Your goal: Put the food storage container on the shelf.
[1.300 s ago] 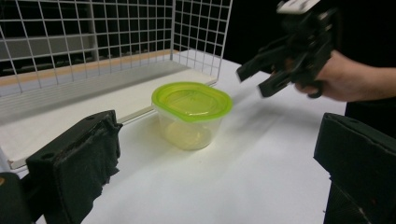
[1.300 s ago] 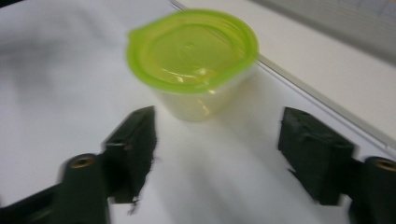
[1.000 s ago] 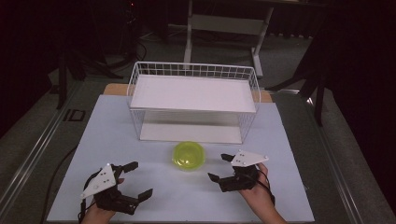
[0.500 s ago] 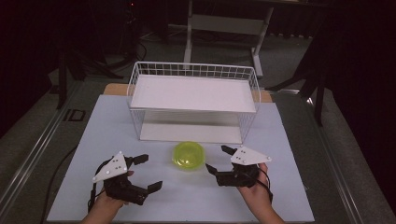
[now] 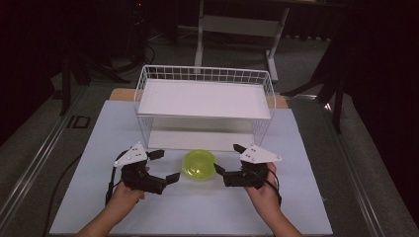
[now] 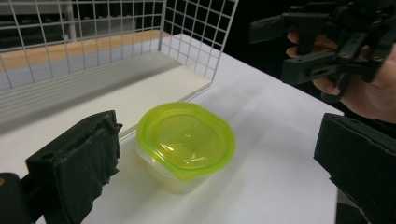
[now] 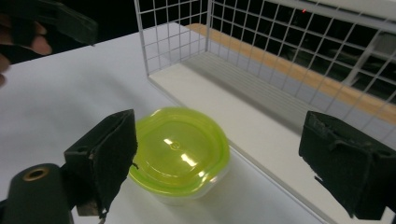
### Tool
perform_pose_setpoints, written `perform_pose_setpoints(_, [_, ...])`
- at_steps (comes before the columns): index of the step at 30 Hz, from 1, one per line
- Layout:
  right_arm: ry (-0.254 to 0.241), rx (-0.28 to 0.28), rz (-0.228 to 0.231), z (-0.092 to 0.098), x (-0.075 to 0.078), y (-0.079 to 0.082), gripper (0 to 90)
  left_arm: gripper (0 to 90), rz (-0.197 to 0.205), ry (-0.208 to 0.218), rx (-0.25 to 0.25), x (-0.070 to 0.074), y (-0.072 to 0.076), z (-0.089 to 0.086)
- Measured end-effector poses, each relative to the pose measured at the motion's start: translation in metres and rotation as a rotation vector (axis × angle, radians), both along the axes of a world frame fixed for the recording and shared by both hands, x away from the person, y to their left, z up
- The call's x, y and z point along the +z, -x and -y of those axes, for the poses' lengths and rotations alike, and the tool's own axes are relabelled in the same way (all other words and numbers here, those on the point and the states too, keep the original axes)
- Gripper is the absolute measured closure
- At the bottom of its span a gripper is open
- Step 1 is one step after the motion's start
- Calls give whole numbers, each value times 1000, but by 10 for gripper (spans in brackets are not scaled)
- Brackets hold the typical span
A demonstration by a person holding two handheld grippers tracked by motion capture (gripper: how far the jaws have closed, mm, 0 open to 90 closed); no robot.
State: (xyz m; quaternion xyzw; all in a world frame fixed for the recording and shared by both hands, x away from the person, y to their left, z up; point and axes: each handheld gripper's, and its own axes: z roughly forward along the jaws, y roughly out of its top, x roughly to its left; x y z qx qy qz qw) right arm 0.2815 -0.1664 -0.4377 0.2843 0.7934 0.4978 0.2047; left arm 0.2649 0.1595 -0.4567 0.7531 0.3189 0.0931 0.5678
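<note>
Over the last second the left claw (image 5: 164, 165) moves up the surface (image 5: 306, 207) and to the right, from near the front left corner to just left of the tub (image 5: 199, 164), its jaws apart and facing it. The right claw (image 5: 228, 159) edges left and slightly away from the person, closing in on the tub's right side, jaws also apart.
</note>
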Motion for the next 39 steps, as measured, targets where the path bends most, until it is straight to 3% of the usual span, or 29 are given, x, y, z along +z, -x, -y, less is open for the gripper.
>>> perform_pose_setpoints(3, [-18,-29,-23,-2,-3,-5,113,11,-13,2,-3,-4,-5,4])
perform_pose_setpoints(4, [-39,-25,-57,-2,-6,-10,113,11,-26,-6,7,-7,-10,8])
perform_pose_setpoints(7, [-59,-53,-95,-3,-11,-17,114,11,-60,-5,20,-14,-19,15])
perform_pose_setpoints(10, [-60,-60,-123,-5,-17,-23,134,11,-76,-14,25,-19,-24,19])
perform_pose_setpoints(14, [-54,-63,-153,-10,-26,-29,153,12,-133,-11,44,-29,-35,24])
perform_pose_setpoints(17, [-50,-64,-183,-14,-33,-32,156,73,-184,-2,49,-34,-40,25])
perform_pose_setpoints(22, [-41,-72,-223,-16,-43,-35,203,152,-253,-41,84,-42,-46,29])
perform_pose_setpoints(24, [-37,-78,-244,-15,-46,-36,236,164,-248,-66,114,-43,-47,30])
perform_pose_setpoints(25, [-37,-82,-247,-15,-48,-36,236,218,-243,-66,122,-43,-47,29])
perform_pose_setpoints(26, [-34,-83,-251,-16,-49,-36,240,253,-254,-52,126,-44,-48,29])
perform_pose_setpoints(30, [-18,-74,-276,-18,-55,-37,304,259,-297,-60,139,-48,-53,28])
perform_pose_setpoints(37, [-1,-75,-307,-21,-61,-38,370,345,-344,-86,140,-55,-54,30])
perform_pose_setpoints(39, [-6,-75,-320,-20,-62,-38,422,429,-356,-72,120,-56,-54,29])
